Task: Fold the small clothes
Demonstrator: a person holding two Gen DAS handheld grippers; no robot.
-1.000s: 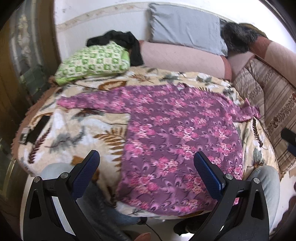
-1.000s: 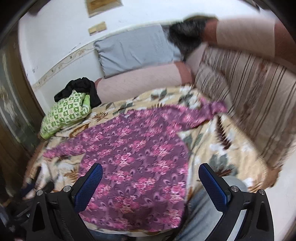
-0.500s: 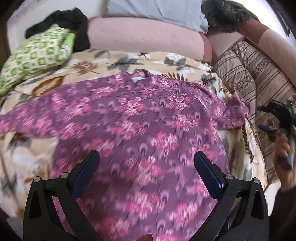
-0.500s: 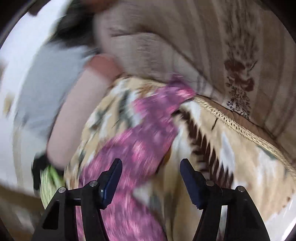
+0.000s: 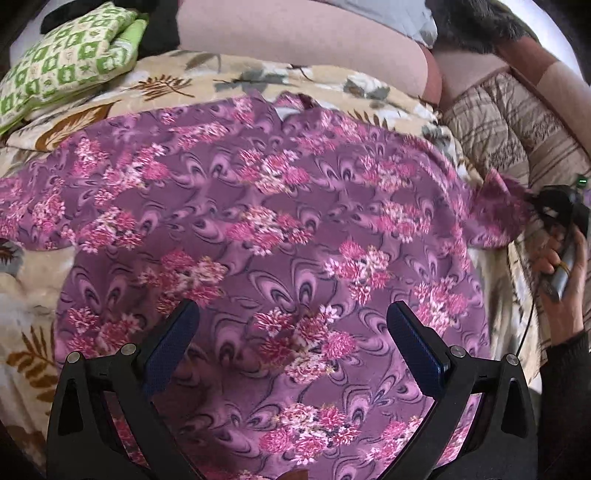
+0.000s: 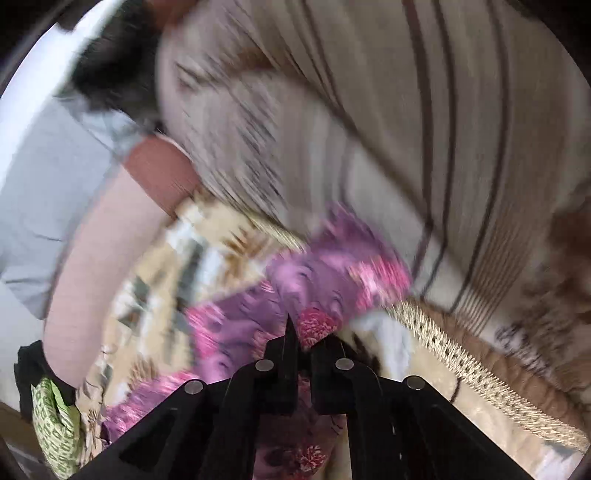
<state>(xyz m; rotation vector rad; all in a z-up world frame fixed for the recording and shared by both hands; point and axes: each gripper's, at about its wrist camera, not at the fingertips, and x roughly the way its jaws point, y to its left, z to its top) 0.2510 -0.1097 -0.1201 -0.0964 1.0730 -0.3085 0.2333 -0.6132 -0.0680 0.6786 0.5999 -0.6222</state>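
Observation:
A purple garment (image 5: 280,229) with pink flowers lies spread flat on a cream leaf-patterned blanket (image 5: 173,85). My left gripper (image 5: 291,339) is open, its blue-padded fingers low over the garment's body. My right gripper (image 6: 306,339) is shut on the right sleeve (image 6: 332,273) near its cuff, at the blanket's right edge by the striped cushion. It also shows in the left wrist view (image 5: 554,206), with the sleeve end (image 5: 498,210) bunched against it. The right wrist view is blurred.
A green-and-white patterned pillow (image 5: 62,62) lies at the far left with dark cloth behind it. A pink bolster (image 5: 295,33) runs along the back. Striped beige cushions (image 5: 517,122) stand on the right. The blanket's fringed edge (image 6: 461,362) lies beside the right gripper.
Both grippers moved forward over the bed. My right gripper went to the right sleeve, closed from open and took hold of it. My left gripper dropped closer over the garment.

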